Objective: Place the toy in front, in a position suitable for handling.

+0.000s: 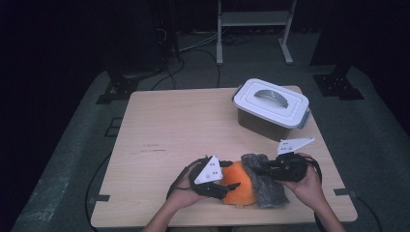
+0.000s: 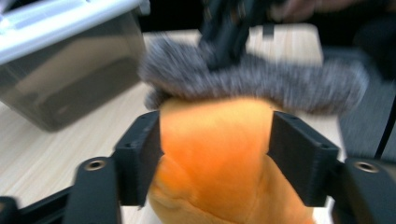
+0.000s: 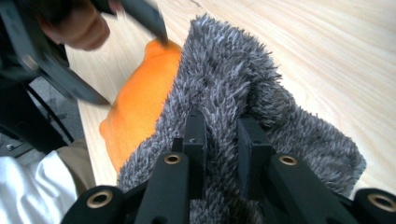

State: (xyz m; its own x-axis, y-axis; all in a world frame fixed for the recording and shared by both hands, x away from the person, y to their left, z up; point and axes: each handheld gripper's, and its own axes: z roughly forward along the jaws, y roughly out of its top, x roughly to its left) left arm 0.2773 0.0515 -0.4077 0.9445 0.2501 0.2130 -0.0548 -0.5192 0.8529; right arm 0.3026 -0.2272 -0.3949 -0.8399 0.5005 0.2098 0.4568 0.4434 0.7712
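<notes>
Tongs: L (image 2: 215, 154) clamps orange plush (image 2: 215, 158), R (image 3: 222, 135) pinches grey fur (image 3: 233, 74); lidded bin (image 1: 270, 108) nearby.

Plush item at the table's near edge, held between two grippers; lidded box behind it to the right.

The soft toy (image 1: 240, 189) lies on the table (image 1: 169, 135) near its front edge, its fuzzy part (image 1: 265, 180) on the right side; the left gripper (image 1: 227, 187) comes in from the left with the toy's body between its jaws; the right gripper (image 1: 256, 169) comes from the right, jaws pinched on the fuzzy part; the lidded box (image 1: 270, 108) stands behind, toward the table's far right corner, well apart; a metal stand (image 1: 254, 24) rises on the floor beyond the table.
</notes>
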